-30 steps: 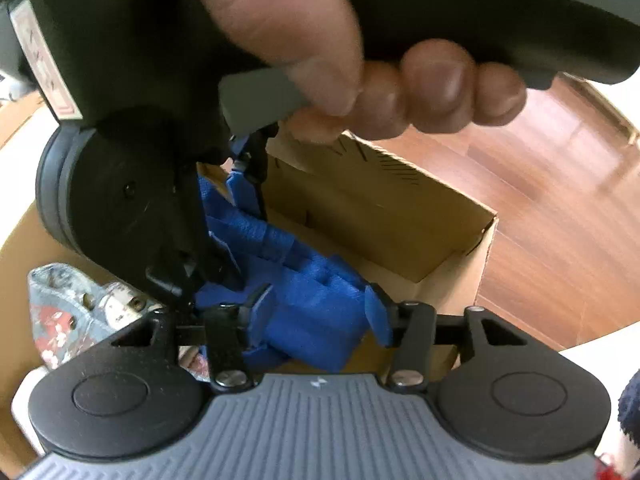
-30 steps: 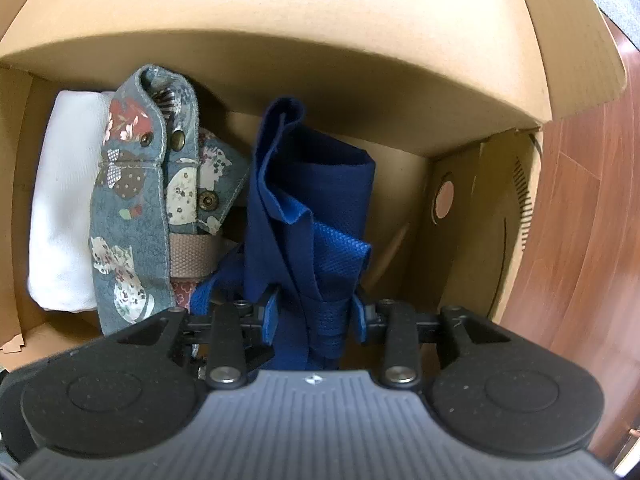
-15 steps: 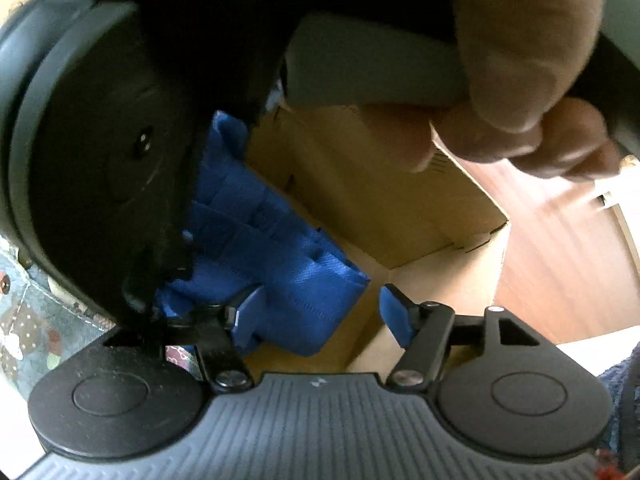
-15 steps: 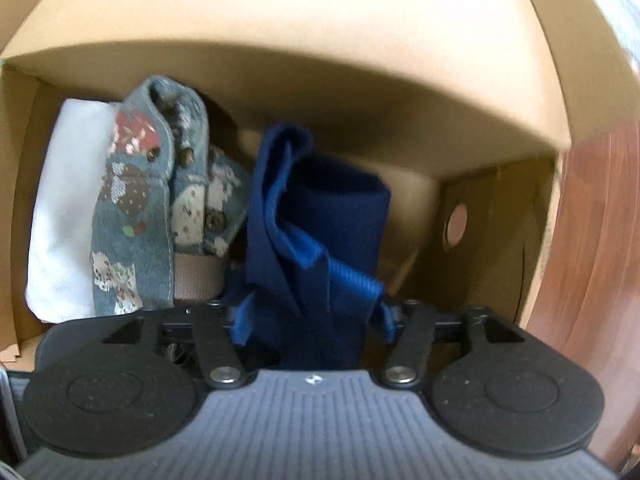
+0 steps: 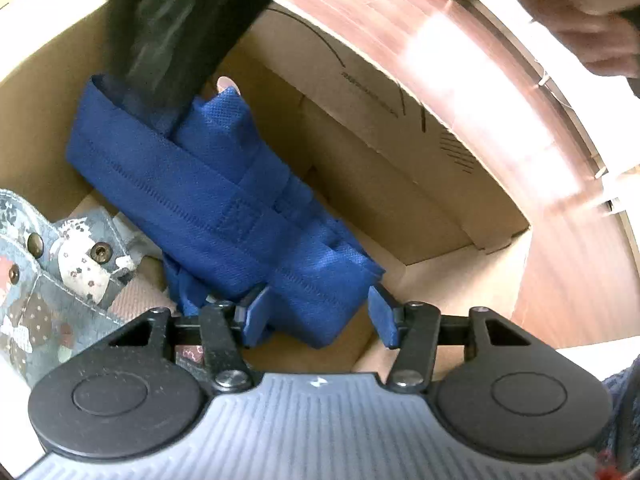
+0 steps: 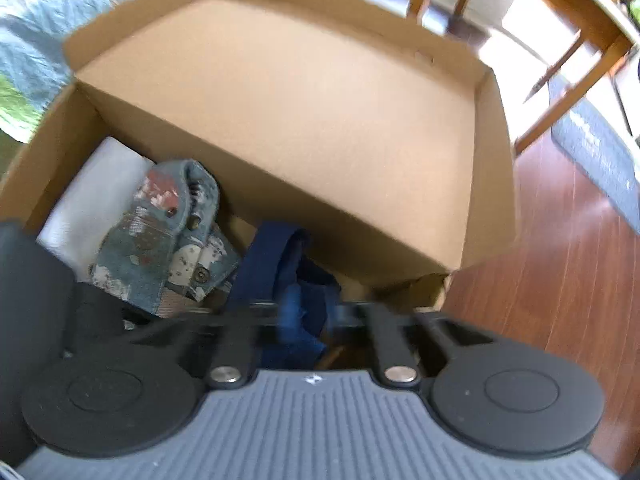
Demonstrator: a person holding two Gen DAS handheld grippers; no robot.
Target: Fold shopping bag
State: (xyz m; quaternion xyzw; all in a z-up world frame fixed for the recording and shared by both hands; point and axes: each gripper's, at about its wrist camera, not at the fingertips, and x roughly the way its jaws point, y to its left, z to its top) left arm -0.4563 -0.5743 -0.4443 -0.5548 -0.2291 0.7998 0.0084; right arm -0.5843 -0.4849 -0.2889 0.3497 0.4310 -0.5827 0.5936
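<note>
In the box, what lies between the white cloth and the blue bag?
The patterned grey pouch lies between the white cloth and the blue bag, as the right wrist view shows.

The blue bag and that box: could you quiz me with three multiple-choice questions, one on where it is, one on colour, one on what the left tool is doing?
1. Where does the folded blue bag lie?
A. on the wood floor
B. inside the cardboard box
C. on a chair

2. What colour is the folded cloth at the box's far left?
A. white
B. red
C. black

3. How does the left tool stand?
A. clamped on the box wall
B. shut on nothing
C. open, its fingers either side of the bag's end

Answers: 1 B, box walls surround it. 2 A, it shows white beside the patterned pouch. 3 C, a gap shows at the right finger.
</note>
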